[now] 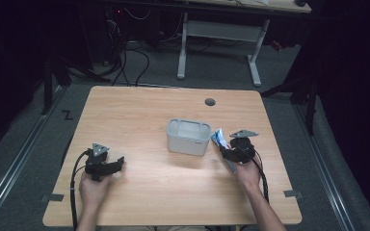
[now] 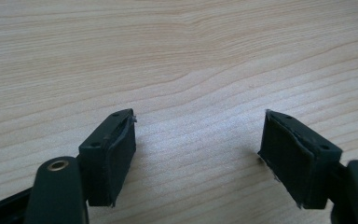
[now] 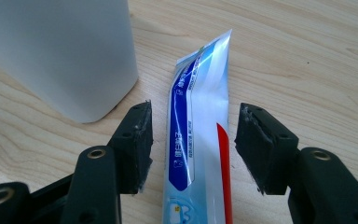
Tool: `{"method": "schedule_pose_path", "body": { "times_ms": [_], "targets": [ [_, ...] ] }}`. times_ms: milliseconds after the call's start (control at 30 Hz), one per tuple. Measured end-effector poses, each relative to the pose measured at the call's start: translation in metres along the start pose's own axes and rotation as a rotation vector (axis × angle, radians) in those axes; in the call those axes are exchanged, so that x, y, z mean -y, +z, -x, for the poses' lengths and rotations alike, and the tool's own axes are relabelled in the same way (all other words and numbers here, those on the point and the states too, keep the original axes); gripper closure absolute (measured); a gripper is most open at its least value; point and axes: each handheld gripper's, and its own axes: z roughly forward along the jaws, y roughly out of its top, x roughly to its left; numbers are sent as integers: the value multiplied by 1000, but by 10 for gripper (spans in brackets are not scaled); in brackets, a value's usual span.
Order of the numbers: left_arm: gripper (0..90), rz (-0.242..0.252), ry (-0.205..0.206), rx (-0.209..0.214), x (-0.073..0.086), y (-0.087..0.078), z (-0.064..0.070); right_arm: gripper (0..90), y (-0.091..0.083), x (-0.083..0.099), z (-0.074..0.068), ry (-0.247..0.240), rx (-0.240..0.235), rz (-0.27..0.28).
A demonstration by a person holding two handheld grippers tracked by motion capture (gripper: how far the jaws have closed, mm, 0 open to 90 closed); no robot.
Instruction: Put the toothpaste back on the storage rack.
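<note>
Right gripper view is showing the tube [image 3: 198, 126] lying flat on the table [image 3: 307, 56], its crimped end pointing far and its blue and red print facing up. The right gripper [image 3: 193, 144] is straddling it: one jaw is standing on each side of the tube, with a sliver of bare wood showing between each pad and the tube's edge, so the jaws are sitting moderately open and are not pressing it. Whether the pads are brushing the tube's sides I cannot tell for sure. Just left of the tube the bin [image 3: 60, 51] is rising, its rounded corner near the left jaw but apart from it.

In the high view the tube [image 1: 218, 138] is lying right of the bin [image 1: 188, 136], close beside it, near the table's middle right. The right gripper [image 1: 229, 153] is resting over the tube's near part, with a hand [image 1: 246, 171] behind it.

The left gripper [image 1: 120, 162] is sitting well apart, at the near left of the table [image 1: 139, 110], held by the other hand [image 1: 95, 188]. In the left gripper view the left gripper [image 2: 198, 140] is showing its jaws spread wide, with bare wood [image 2: 177, 56] between them and nothing held.
</note>
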Motion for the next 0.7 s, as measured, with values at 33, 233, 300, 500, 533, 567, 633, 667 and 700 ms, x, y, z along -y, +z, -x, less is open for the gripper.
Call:
{"method": "schedule_pose_path", "body": {
  "times_ms": [33,233,300,500,533,567,633,667,700],
  "targets": [
    [269,0,0,0,0,0,0,453,0,-1,0,2,1,-3],
    [270,0,-1,1,0,0,0,444,7,-7,1,-4,0,-22],
    [270,0,-1,0,0,0,0,445,9,-9,-1,-7,-1,-25],
    [268,1,-1,2,0,0,0,455,16,-14,-1,4,-11,-37],
    [268,0,0,4,0,0,0,455,17,-16,0,12,-17,-34],
    [268,0,1,4,0,0,0,455,17,-16,0,12,-17,-34],
    [268,0,4,3,0,0,0,455,19,-18,-1,7,-17,-50],
    [268,0,5,3,0,0,0,455,21,-19,-2,-1,-13,-53],
    [268,0,4,3,0,0,0,457,24,-20,-2,1,-13,-53]
  ]
}}
